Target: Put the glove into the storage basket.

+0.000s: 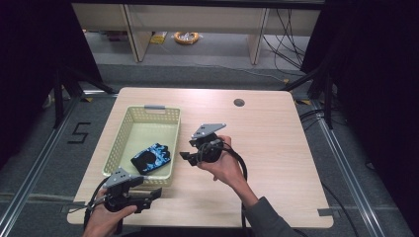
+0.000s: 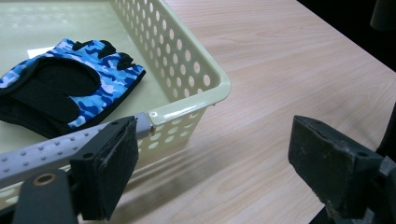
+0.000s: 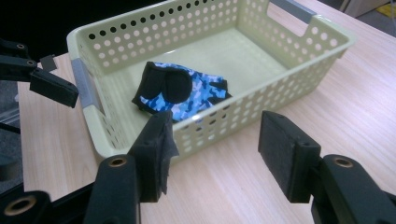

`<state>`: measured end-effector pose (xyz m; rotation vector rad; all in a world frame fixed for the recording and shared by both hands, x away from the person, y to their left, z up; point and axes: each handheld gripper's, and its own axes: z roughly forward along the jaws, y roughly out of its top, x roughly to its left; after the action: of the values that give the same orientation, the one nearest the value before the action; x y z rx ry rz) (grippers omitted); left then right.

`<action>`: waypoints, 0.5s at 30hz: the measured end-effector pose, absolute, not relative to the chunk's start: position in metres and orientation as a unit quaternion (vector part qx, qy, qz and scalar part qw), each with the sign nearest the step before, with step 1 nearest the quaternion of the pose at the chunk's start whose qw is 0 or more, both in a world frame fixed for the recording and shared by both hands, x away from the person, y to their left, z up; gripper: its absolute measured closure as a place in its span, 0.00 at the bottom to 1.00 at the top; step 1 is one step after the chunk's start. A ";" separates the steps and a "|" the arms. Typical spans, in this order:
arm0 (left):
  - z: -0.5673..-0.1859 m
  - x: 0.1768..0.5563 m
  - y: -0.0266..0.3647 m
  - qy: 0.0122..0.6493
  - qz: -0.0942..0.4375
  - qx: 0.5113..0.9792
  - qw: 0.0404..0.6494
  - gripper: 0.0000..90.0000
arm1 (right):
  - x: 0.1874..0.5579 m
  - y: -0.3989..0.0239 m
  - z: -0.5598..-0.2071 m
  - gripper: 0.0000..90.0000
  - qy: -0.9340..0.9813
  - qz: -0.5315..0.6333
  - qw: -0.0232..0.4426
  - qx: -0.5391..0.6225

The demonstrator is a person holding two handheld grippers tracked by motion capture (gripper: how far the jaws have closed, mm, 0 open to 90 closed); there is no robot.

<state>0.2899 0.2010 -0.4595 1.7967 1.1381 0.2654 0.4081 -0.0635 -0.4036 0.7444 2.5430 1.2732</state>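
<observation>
Blue camouflage fingerless glove with black palm [image 1: 151, 158] lies flat in pale yellow perforated plastic basket [image 1: 129, 114], near its front end, on light wood bench [image 1: 276, 148]. Glove underside hidden. Left gripper [image 1: 150, 194] just outside basket's front corner, fingers apart, empty. Right gripper [image 1: 186, 156] beside basket's right wall, fingers apart, empty.
</observation>
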 end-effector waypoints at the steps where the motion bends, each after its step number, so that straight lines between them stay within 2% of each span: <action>1: -0.460 0.290 0.201 0.466 0.109 0.736 0.479 0.18 | 0.406 -0.067 -0.404 0.51 0.858 0.433 0.103 0.255; 15: -0.466 0.285 0.199 0.467 0.107 0.737 0.477 0.18 | 0.389 -0.103 -0.421 0.47 0.839 0.452 0.093 0.288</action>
<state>0.2855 0.1989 -0.4659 1.7997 1.1400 0.2622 0.3889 -0.1035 -0.4208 0.8559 2.4893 1.3427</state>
